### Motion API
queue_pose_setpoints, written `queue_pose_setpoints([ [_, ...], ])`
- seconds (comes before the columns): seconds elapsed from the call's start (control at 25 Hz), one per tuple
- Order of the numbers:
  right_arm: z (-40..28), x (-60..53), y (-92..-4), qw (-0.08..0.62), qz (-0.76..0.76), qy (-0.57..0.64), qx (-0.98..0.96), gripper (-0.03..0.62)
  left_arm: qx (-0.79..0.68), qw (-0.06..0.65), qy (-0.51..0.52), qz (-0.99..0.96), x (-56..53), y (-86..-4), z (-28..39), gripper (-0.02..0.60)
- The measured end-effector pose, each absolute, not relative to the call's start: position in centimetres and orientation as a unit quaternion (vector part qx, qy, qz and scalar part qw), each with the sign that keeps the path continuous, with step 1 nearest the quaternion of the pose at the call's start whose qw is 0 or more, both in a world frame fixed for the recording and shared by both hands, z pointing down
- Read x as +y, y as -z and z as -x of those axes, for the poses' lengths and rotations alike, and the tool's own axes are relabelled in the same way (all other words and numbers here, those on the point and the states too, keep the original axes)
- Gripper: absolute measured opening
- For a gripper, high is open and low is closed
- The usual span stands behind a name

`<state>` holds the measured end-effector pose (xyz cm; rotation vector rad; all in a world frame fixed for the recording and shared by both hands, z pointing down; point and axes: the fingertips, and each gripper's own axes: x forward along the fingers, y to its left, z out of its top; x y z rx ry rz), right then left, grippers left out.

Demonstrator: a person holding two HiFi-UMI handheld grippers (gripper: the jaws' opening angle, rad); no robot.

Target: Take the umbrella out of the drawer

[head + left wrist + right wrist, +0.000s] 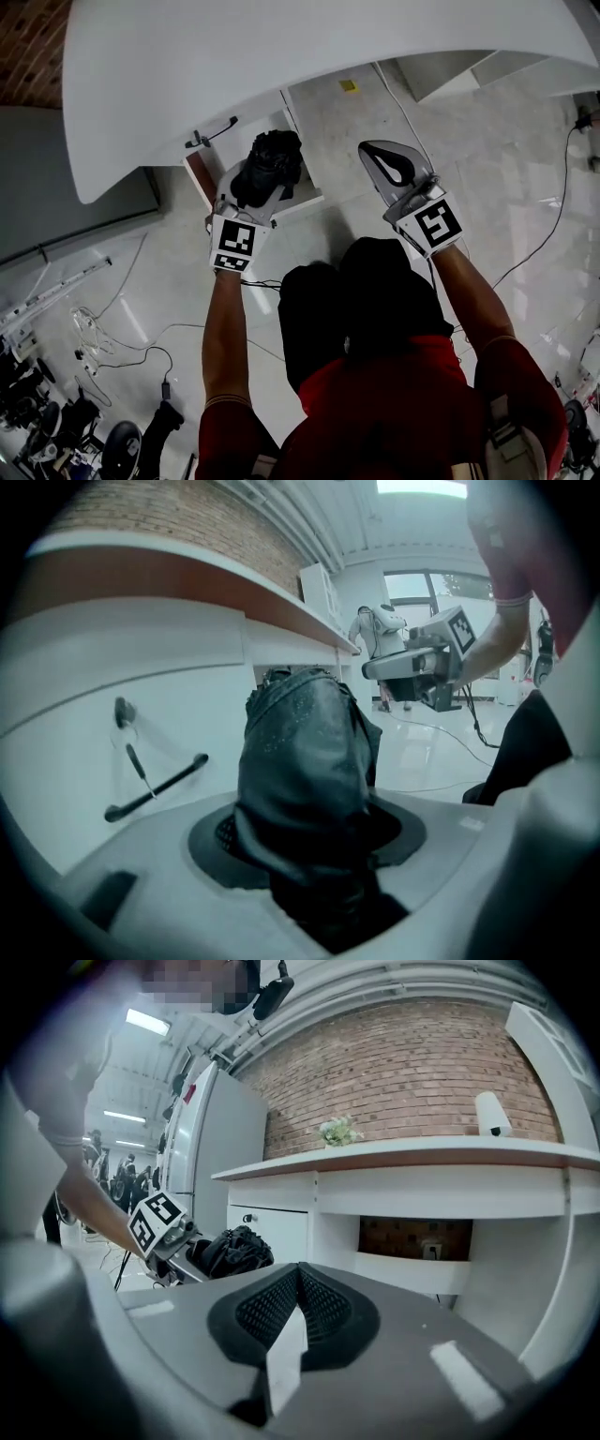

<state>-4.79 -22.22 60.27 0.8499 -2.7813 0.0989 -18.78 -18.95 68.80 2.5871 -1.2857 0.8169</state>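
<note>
Black umbrella (270, 161) clamped in left claw (255, 195) beside white counter (281, 75).

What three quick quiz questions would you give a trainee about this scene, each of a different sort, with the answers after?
1. True or false: the right gripper has its jaws together with nothing between them.
2. Multiple choice: what is clamped in the left gripper? A) a folded black umbrella B) a white cup C) a coil of cable
3. Fill in: in the right gripper view, the wall above the white counter is made of ____.

Key: 1 true; 2 A; 3 brick.
</note>
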Motion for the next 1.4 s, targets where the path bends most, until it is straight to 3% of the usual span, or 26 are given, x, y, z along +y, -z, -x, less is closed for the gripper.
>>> queue_pose_setpoints([
  [0.64, 5.2, -16.5, -36.6, 0.079, -0.278, -0.035, -0.957, 0.012, -0.507, 0.061, -0.142, -0.848, -11.6, -41.1, 16.7, 0.247],
  [0.8, 5.0, -15.6, -30.5, 0.039, -0.282, -0.026, -0.958, 0.012, -0.542, 0.054, -0.095, -0.834, -10.9, -33.9, 17.0, 0.247],
  [1.4, 0.5, -11.8, -18.6, -0.042, -0.279, -0.007, -0.959, 0.012, -0.595, 0.004, -0.033, -0.803, -5.7, -19.6, 15.8, 0.248],
])
